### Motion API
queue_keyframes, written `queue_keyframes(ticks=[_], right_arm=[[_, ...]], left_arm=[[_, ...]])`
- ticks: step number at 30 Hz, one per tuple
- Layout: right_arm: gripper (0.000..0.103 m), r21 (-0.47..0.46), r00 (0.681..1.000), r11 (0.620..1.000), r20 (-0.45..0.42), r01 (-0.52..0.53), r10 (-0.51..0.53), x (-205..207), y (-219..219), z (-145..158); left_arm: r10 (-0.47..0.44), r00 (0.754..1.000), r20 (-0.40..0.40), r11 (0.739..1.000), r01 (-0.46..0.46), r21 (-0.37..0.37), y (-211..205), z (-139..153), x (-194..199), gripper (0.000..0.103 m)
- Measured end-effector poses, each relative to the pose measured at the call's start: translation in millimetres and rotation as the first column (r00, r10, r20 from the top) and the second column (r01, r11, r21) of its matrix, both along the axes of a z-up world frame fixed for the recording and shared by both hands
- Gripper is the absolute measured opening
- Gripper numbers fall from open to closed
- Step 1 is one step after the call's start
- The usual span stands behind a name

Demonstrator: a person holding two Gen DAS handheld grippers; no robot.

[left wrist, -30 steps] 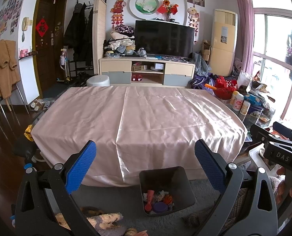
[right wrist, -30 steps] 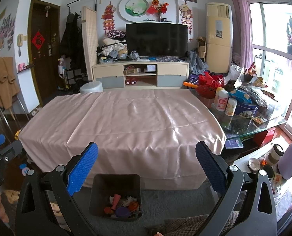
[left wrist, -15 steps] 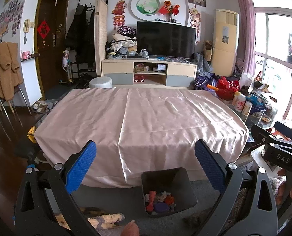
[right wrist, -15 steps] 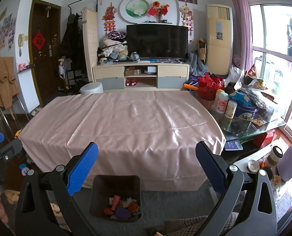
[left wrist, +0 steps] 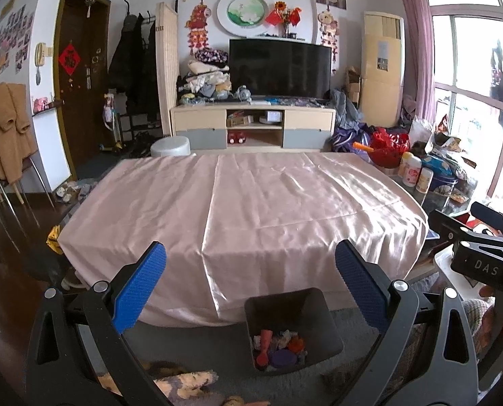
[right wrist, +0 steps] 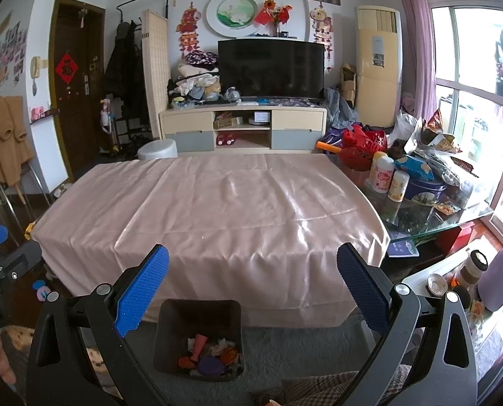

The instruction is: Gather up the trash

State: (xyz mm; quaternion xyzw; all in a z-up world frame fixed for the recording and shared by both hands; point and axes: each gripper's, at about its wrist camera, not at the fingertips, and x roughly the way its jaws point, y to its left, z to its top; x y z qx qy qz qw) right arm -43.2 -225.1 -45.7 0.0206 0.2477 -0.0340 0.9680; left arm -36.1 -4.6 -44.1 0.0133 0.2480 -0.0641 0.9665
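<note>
Left gripper [left wrist: 249, 291] and right gripper [right wrist: 253, 292] both held wide apart and empty, dark bin [left wrist: 290, 328] of trash [right wrist: 212, 355] on grey rug, just before pink-draped table [left wrist: 244, 199].

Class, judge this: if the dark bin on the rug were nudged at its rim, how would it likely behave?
The dark bin looks like thin plastic, so probably light. Only a shallow layer of trash weighs its bottom, so it may slide or tip. The grey rug would likely grip its base, favouring tipping.
</note>
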Motion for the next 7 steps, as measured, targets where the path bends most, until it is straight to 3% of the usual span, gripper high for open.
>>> queue_keyframes(ticks=[7], right_arm=[[0.1,-0.002,1.0,1.0,-0.01,0.005,-0.005,2.4,-2.2,-2.0]], left_arm=[[-0.006,1.0,-0.027,1.0,0.006,-0.002,-1.4,-5.5,9.9,0.095]])
